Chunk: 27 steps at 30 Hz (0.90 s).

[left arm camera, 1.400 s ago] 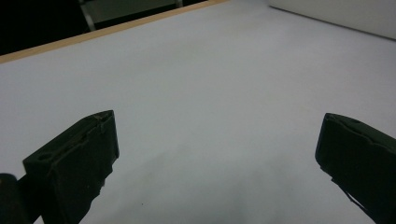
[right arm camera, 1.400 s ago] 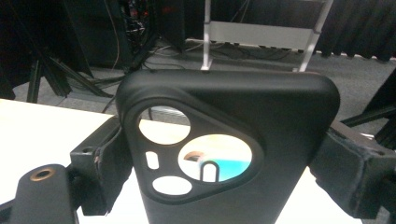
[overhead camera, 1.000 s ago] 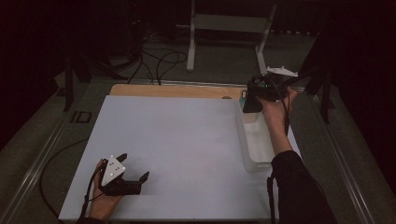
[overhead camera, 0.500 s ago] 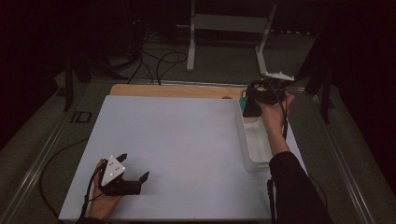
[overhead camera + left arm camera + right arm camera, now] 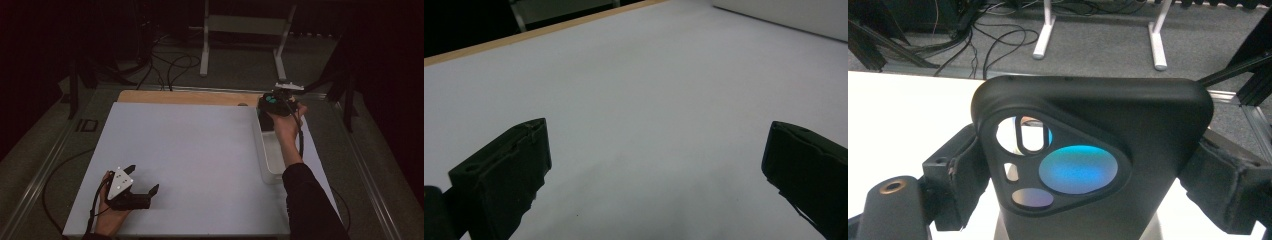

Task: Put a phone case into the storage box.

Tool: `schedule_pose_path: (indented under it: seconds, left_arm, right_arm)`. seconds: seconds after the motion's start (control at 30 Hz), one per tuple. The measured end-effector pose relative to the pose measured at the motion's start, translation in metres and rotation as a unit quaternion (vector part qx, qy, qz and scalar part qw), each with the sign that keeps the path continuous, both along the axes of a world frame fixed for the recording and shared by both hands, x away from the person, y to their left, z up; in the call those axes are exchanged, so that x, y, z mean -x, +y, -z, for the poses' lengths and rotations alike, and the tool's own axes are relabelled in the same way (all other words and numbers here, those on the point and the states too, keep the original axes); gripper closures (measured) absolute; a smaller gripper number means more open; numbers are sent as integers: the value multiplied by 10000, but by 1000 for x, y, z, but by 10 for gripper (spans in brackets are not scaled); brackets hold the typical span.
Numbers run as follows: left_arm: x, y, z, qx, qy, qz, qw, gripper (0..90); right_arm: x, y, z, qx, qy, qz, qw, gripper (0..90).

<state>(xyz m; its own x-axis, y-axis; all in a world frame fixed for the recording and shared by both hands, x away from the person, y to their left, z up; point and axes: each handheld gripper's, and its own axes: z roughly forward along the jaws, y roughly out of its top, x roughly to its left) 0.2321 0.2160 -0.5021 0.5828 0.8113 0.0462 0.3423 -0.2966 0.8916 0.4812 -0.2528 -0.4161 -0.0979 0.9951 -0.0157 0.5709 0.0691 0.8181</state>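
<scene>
A black phone case [image 5: 1128, 120] with a camera cutout stands upright between the jaws of my right gripper [image 5: 1093, 175], which is shut on its two sides. In the high view that gripper [image 5: 274, 106] holds the case [image 5: 270, 101] over the far end of a white bin [image 5: 266, 161] at the table's right. My left gripper [image 5: 143, 178] rests at the near left of the white table top [image 5: 190, 145], held in a hand. Its jaws are wide apart with only bare white surface between them [image 5: 654, 165].
A wooden strip [image 5: 185, 96] runs along the table's far edge. Beyond it, cables [image 5: 170, 62] and a metal stand's legs [image 5: 205, 45] lie on the dark floor. Metal rails [image 5: 45, 165] flank the table.
The right hand with the case has shifted a little left and lower over the bin's far end. The left gripper has stayed in place.
</scene>
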Motion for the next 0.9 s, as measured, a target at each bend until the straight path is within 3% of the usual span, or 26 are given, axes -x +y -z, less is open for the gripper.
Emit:
schedule_pose_path:
  seconds: [0.3, 0.53, 0.67, 0.9]
  left_arm:
    - [0, 0, 0, 14, 20, -8, 10000, 2]
    - [0, 1, 0, 32, 14, -16, 10000, 2]
    - [0, 2, 1, 47, 19, -29, 10000, 2]
    - [1, 2, 0, 54, 18, -32, 10000, 2]
  right_arm:
    - [-10, 5, 17, 100, 190, 18, 9998, 128]
    - [-19, 6, 18, 134, 251, -19, 9996, 116]
    - [-24, 7, 20, 158, 430, -29, 9989, 76]
    - [-23, 8, 18, 149, 396, -77, 9991, 74]
